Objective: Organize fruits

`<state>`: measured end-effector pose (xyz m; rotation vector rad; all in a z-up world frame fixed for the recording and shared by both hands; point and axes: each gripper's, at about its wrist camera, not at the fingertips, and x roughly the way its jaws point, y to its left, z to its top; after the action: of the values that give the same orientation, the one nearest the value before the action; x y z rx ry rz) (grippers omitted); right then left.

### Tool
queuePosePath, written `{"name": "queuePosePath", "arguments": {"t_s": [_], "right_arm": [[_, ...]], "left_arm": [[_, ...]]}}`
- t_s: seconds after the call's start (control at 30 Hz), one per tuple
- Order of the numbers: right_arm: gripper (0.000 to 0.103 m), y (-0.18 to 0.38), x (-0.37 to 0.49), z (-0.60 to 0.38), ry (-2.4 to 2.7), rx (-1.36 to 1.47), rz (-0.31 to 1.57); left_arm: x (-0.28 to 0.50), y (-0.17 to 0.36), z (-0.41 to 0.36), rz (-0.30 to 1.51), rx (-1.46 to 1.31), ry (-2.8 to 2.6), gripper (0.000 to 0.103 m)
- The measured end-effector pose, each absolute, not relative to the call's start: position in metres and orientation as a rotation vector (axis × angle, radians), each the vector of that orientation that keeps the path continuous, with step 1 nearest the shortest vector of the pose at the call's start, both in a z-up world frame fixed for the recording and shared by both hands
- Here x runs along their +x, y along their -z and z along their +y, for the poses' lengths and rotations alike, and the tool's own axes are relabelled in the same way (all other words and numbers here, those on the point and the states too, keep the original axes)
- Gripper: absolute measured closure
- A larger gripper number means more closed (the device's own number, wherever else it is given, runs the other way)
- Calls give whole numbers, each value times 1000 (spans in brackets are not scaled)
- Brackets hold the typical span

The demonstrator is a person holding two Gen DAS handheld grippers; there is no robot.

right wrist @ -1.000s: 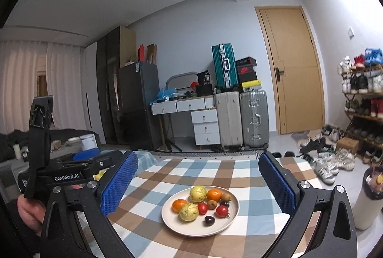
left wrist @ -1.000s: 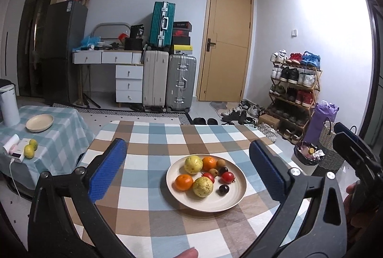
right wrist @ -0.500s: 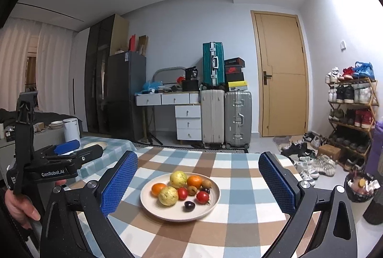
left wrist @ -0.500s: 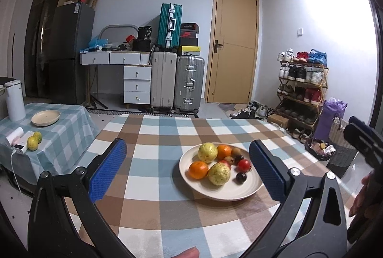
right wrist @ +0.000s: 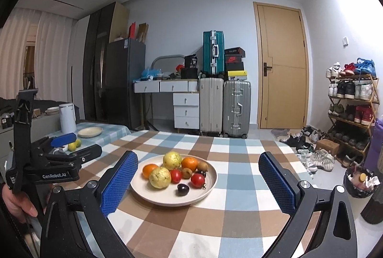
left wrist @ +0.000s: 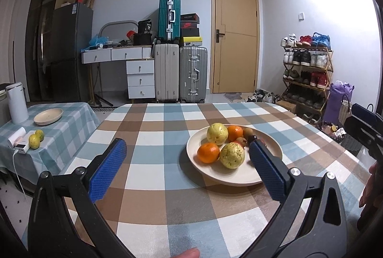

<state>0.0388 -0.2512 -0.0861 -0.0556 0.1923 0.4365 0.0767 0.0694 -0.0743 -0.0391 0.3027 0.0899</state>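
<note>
Left gripper: mine, spread wide, holding nothing, just left of the plate.
Right gripper: also wide apart and holding nothing; the plate sits between its fingers.
Fruits: heaped on the plate, mid-counter.
Open room: bare checked cloth around the plate; counter edges well apart from it.
Writing: "GenRobot.AI" on my left gripper body.

At the left edge of the right wrist view, white lettering "GenRobot.AI" runs along the black body of the left hand-held gripper. In the middle background, a red shoebox carries a white Nike swoosh. Other box and bag labels are too small to read.
</note>
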Motion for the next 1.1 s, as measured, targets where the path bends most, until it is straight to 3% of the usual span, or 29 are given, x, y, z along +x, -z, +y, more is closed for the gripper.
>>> {"name": "queuePosePath", "arguments": {"t_s": [0.53, 1.1], "right_arm": [[0, 111, 63, -240, -436, -86, 322], [0, 111, 60, -241, -442, -85, 313]], "left_arm": [[87, 83, 65, 310, -21, -107, 1], [89, 85, 64, 309, -21, -102, 1]]}}
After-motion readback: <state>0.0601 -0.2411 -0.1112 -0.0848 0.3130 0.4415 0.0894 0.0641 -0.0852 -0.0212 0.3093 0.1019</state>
